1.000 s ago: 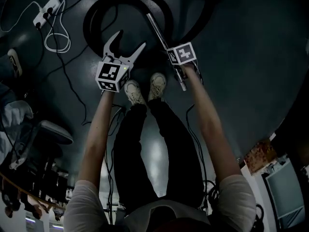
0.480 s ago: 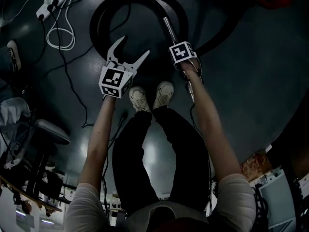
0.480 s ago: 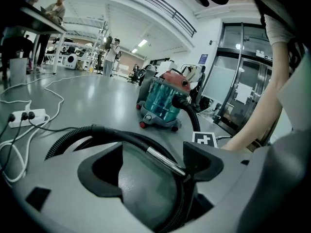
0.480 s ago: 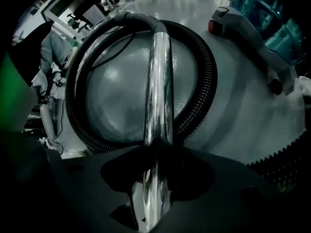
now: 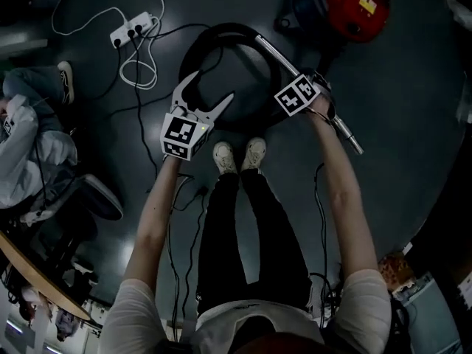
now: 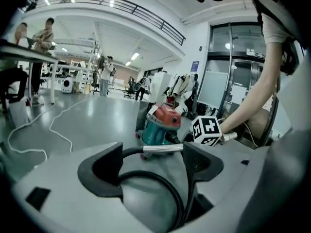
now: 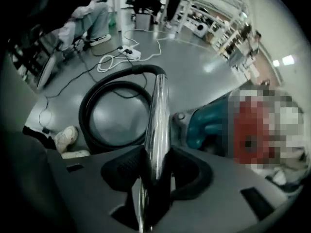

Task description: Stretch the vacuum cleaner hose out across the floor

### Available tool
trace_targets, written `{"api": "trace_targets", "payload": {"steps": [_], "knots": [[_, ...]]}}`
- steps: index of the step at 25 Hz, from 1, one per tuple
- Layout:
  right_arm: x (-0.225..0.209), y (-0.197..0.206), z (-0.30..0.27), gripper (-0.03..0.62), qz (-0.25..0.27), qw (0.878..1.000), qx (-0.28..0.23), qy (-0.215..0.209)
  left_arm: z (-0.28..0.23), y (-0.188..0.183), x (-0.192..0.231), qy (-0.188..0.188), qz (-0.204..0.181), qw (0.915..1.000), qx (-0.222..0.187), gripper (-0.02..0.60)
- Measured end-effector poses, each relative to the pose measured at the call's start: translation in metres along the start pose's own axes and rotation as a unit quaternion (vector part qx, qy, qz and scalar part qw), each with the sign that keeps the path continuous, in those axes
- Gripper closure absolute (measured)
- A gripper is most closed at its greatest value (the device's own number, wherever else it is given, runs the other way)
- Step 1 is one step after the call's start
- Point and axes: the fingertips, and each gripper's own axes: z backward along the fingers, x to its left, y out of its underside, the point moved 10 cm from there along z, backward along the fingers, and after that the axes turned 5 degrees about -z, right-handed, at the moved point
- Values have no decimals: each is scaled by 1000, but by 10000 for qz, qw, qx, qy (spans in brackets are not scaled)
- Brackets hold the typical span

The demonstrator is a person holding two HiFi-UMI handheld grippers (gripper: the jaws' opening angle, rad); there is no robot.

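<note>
The black vacuum hose [image 5: 221,34] lies in a loop on the dark floor ahead of the person's shoes [image 5: 240,155]. Its chrome tube [image 5: 274,52] runs from the loop's top down to the right. My right gripper [image 5: 311,80] is shut on this tube. In the right gripper view the pads [image 7: 130,166] squeeze the chrome tube [image 7: 159,110] on both sides. The hose loop [image 7: 97,96] curls beyond it. My left gripper [image 5: 209,87] hangs open over the loop's near left side. Nothing sits between its jaws [image 6: 151,152]; the hose [image 6: 160,183] lies below them.
The red and teal vacuum cleaner [image 5: 354,9] stands at the far right, and shows behind the tube [image 6: 163,125]. A white power strip [image 5: 133,28] with looped cords lies far left. A seated person [image 5: 29,139] and chairs fill the left edge. Thin black cables cross the floor.
My right gripper has carried the chrome tube to the right, and the tube now slants down to the right. The vacuum cleaner has come into view. My left gripper stays open.
</note>
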Motion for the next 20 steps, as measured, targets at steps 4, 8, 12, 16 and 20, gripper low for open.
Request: {"api": "trace_targets", "payload": {"steps": [4, 8, 12, 16, 20], "knots": [[-66, -42, 143, 410, 1625, 9811, -390, 972, 47, -124, -4, -76, -666, 9972, -334, 212], [-114, -78, 292, 410, 3106, 9265, -768, 1982, 98, -253, -11, -170, -1426, 9867, -767, 210], [-155, -107, 442, 410, 4382, 8387, -1109, 3039, 146, -376, -12, -334, -2219, 9661, -1275, 212], [-173, -109, 579, 410, 5241, 7501, -1453, 3763, 189, -470, -35, -17, -2814, 9457, -1627, 210], [-166, -109, 685, 410, 5801, 6824, -1677, 4119, 206, -526, -65, 661, -3020, 9366, -1649, 210]]}}
